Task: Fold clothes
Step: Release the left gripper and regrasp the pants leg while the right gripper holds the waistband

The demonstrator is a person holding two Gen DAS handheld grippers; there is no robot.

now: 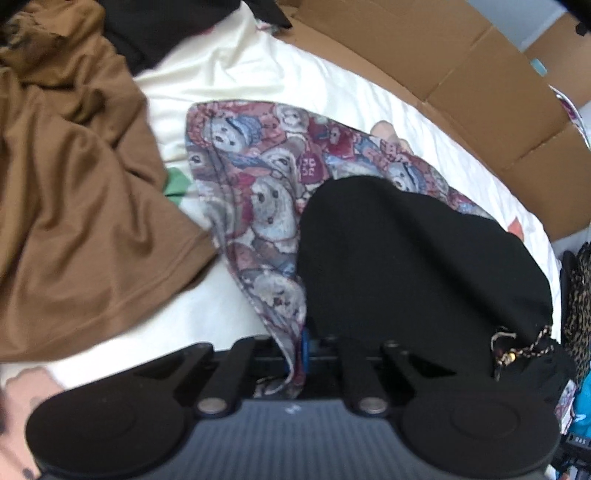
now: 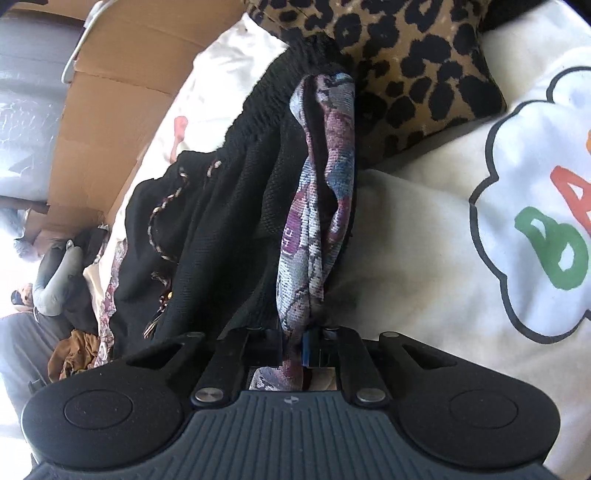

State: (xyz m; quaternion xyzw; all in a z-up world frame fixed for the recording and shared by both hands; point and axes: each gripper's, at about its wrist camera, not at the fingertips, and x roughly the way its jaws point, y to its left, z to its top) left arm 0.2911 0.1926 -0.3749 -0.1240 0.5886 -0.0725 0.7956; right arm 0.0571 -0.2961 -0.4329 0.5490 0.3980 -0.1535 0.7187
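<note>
A garment with a teddy-bear print point(image 1: 255, 177) and a black lining point(image 1: 406, 258) lies on the cream bedsheet point(image 1: 229, 74). My left gripper point(image 1: 297, 350) is shut on an edge of the printed fabric, which runs down between its fingers. In the right wrist view the same printed fabric point(image 2: 317, 206) hangs as a twisted strip with the black lining point(image 2: 229, 206) beside it. My right gripper point(image 2: 299, 347) is shut on that strip. A braided drawstring point(image 2: 166, 206) lies on the black cloth.
A brown shirt point(image 1: 81, 177) is crumpled at the left and a black garment point(image 1: 147, 29) lies behind it. A cardboard box point(image 1: 461, 62) borders the bed's far side. A leopard-print cloth point(image 2: 406, 55) and a white sweatshirt with coloured letters point(image 2: 535, 221) lie near the right gripper.
</note>
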